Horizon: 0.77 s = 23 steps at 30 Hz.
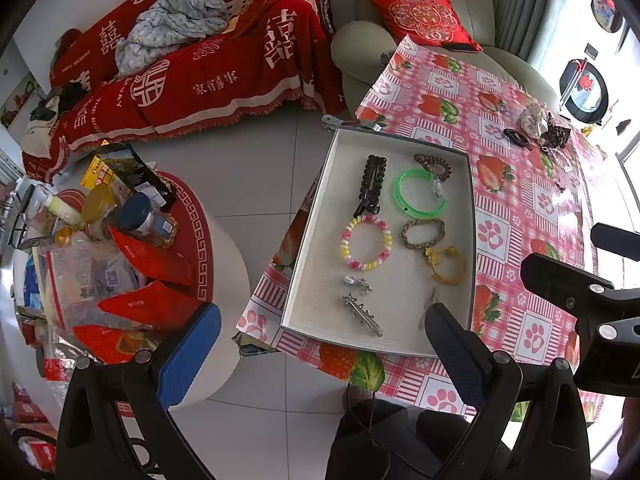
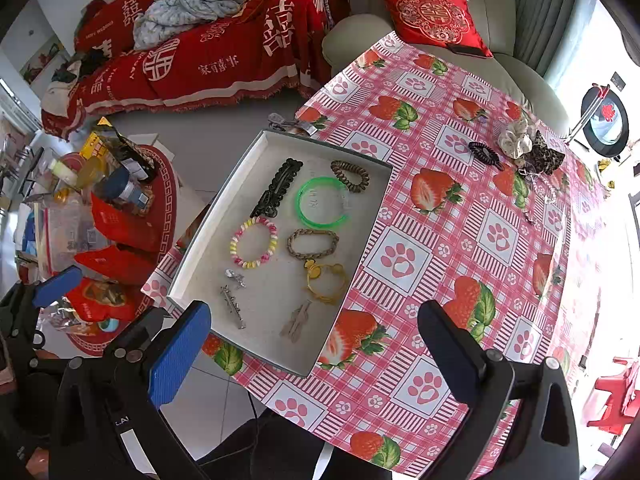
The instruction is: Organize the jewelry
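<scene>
Both grippers hang above the near table edge, the left gripper and the right gripper with fingers spread wide and holding nothing; I judge one sorting step is finished. The shallow white box already keeps beaded, braided and metal pieces; next comes a far reach to the soft scrunchies and thin chain on the glossy cloth.
</scene>
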Tool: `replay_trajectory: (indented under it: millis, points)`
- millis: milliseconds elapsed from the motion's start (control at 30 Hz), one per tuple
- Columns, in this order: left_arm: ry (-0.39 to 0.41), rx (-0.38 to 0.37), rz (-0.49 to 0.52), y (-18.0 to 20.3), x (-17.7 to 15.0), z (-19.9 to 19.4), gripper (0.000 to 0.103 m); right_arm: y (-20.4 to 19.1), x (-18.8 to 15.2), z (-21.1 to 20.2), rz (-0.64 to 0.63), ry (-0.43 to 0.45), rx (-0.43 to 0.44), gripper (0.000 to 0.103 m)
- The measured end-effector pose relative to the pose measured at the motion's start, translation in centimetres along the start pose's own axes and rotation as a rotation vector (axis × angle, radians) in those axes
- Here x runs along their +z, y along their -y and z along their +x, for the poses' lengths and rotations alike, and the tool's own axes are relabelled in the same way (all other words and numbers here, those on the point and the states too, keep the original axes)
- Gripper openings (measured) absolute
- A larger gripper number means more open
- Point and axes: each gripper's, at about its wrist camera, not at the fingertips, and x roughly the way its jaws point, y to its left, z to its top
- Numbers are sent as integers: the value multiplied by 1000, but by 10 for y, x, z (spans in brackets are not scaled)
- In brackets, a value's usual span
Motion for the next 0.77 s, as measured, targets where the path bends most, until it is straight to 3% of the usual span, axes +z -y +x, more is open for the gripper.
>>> replay_trajectory:
  millis: [767]
  points:
    - [-4,11,0,-3,-2,4,103,-1,-1,1,1,1,-1,103]
